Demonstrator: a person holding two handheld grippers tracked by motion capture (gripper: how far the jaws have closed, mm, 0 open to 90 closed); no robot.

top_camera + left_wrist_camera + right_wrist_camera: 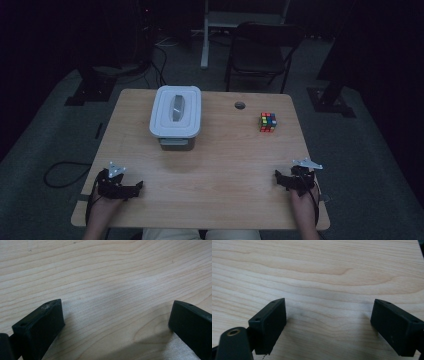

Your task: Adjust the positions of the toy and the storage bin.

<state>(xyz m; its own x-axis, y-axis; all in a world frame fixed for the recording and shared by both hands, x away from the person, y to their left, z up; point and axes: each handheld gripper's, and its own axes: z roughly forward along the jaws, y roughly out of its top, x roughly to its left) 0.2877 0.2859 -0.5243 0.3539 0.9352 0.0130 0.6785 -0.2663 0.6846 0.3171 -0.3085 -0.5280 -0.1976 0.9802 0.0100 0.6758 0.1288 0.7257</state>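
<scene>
Both grippers rest low at the near edge of the bench, wide apart from each other and far from anything to pick up. The lidded white container stands toward the far side of the bench, a little left of its middle, with a grey handle on its lid. The colour cube sits to the right of the container, well apart from it, and a small round hole in the bench top lies between them, nearer the far edge.

The left gripper lies on the near side of the container and to its left, its fingers spread wide with only bare wood between them. The right gripper lies on the near side of the cube, a bit to its right, fingers likewise spread wide and holding nothing. Both forearms come in from the near edge, the hands held low and the fingers pointing inward and slightly forward over the wood.

The work looks to be at its start. A sensible opening is for the left hand to travel forward to the container while the right goes for the cube. Each should lift clear of the bench first, keep the fingers wide on approach, and come down squarely over its target, so the lid handle or the cube is centred before closing.
</scene>
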